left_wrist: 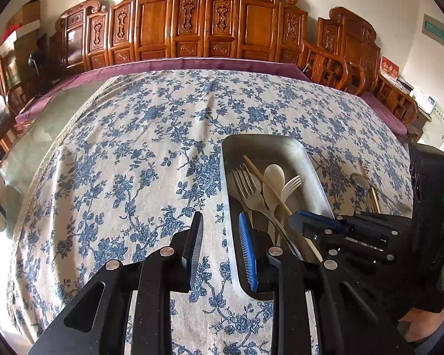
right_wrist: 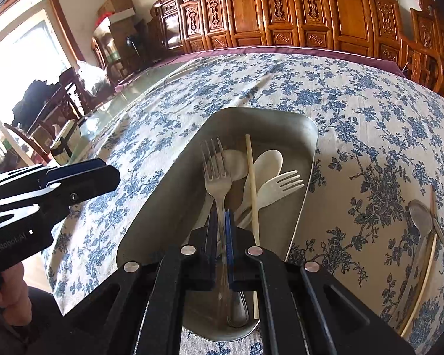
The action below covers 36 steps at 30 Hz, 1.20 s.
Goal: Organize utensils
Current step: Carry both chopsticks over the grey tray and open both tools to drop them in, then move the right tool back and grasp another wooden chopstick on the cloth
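Observation:
A metal tray (left_wrist: 281, 145) (right_wrist: 266, 115) sits on the blue-flowered tablecloth. In it lie a white plastic spoon (left_wrist: 273, 174) (right_wrist: 266, 159), a white plastic fork (left_wrist: 291, 185) (right_wrist: 284, 182) and a wooden chopstick (left_wrist: 266, 185) (right_wrist: 251, 177). My right gripper (right_wrist: 221, 230) (left_wrist: 316, 222) is shut on the handle of a metal fork (right_wrist: 217, 177) (left_wrist: 247, 183), low over the tray with its tines pointing away. My left gripper (left_wrist: 221, 241) (right_wrist: 109, 177) is open astride the tray's left wall, and its pads do not press on it.
To the right of the tray, a metal spoon (right_wrist: 420, 216) (left_wrist: 359, 180) and chopsticks (right_wrist: 423, 266) (left_wrist: 373, 198) lie on the cloth. Carved wooden chairs (left_wrist: 192, 23) line the far side. Bare glass tabletop (left_wrist: 44, 136) shows at the left edge.

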Each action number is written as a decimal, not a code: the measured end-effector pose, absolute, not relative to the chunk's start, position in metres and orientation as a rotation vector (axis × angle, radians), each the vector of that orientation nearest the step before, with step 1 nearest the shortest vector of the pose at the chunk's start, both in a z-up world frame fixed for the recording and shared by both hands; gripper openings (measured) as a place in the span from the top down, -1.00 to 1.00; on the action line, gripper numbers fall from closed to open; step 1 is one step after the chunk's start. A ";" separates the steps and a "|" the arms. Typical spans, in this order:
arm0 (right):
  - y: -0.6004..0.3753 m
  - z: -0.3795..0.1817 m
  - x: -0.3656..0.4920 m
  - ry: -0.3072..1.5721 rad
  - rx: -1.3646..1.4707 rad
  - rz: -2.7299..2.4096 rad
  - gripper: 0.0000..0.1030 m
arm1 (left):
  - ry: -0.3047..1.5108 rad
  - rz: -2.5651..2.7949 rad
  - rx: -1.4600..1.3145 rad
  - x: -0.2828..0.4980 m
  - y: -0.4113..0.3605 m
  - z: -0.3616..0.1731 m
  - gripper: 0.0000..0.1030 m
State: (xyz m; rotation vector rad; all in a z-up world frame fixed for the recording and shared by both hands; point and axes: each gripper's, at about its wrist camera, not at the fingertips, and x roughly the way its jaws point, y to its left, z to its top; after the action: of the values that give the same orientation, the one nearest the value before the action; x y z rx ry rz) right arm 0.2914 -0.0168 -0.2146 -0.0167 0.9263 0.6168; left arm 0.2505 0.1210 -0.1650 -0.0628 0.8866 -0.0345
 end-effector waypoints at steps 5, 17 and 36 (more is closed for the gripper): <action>-0.022 -0.207 0.286 0.897 -0.038 0.620 0.87 | 0.885 -0.038 -0.063 0.250 0.119 -0.164 0.55; -0.100 -0.163 0.246 0.772 -0.145 0.554 0.87 | 0.860 -0.114 -0.018 0.242 0.082 -0.156 0.55; -0.211 -0.214 0.249 0.891 -0.135 0.325 0.72 | 0.878 -0.262 0.051 0.227 0.006 -0.169 0.54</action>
State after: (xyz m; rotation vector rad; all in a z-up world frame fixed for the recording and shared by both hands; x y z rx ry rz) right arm 0.2495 -0.2106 -0.2145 -0.1352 0.8905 0.3252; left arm 0.2268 0.0060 -0.1691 0.0509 0.8780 -0.2624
